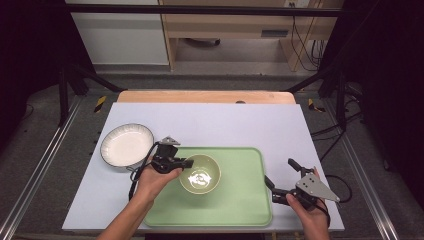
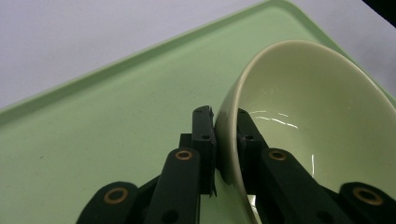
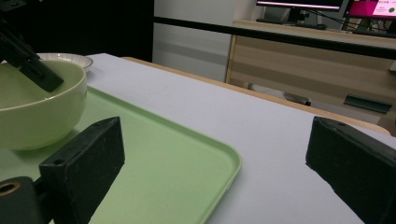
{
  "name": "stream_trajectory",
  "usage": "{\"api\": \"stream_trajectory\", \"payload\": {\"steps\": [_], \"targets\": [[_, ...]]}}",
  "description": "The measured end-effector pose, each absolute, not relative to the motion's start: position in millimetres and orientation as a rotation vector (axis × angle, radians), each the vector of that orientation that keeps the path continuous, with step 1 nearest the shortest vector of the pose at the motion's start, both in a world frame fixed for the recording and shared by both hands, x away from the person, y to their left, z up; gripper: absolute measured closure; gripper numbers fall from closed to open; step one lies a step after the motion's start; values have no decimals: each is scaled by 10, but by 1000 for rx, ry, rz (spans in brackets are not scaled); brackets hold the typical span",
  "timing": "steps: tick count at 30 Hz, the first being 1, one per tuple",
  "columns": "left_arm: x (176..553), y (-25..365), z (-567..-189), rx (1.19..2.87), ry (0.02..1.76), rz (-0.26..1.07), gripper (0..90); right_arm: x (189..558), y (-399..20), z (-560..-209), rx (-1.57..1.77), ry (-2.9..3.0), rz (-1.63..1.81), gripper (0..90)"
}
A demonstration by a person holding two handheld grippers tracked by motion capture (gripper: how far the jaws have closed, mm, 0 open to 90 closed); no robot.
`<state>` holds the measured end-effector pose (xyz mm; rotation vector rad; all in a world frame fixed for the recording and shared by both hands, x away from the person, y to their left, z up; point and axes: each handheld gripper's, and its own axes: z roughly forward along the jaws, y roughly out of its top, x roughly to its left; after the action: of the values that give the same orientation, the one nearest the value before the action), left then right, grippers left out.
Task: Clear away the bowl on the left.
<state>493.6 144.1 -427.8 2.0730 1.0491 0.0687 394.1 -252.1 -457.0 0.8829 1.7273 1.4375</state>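
Left gripper view, bowl (image 2: 303,116) cropped (claw (image 2: 226,122) clamped)

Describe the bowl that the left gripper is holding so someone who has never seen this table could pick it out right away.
Start at the green tray on the near half of the table. The pale green bowl sits on its left part, with the left gripper clamped on its rim. Unlike the white bowl left of the tray, it is deeper and green.

A bowl (image 1: 200,174) sits on a tray (image 1: 240,200) at the bench's (image 1: 210,122) near edge; a plate (image 1: 127,145) lies just left of the tray.
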Motion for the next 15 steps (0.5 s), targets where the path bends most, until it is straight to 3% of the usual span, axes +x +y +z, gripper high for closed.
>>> {"api": "stream_trajectory", "payload": {"steps": [15], "targets": [[4881,1299,-4358,2114,1010,22,819,3940,-2530,-4568,886,1726,1436,46]]}}
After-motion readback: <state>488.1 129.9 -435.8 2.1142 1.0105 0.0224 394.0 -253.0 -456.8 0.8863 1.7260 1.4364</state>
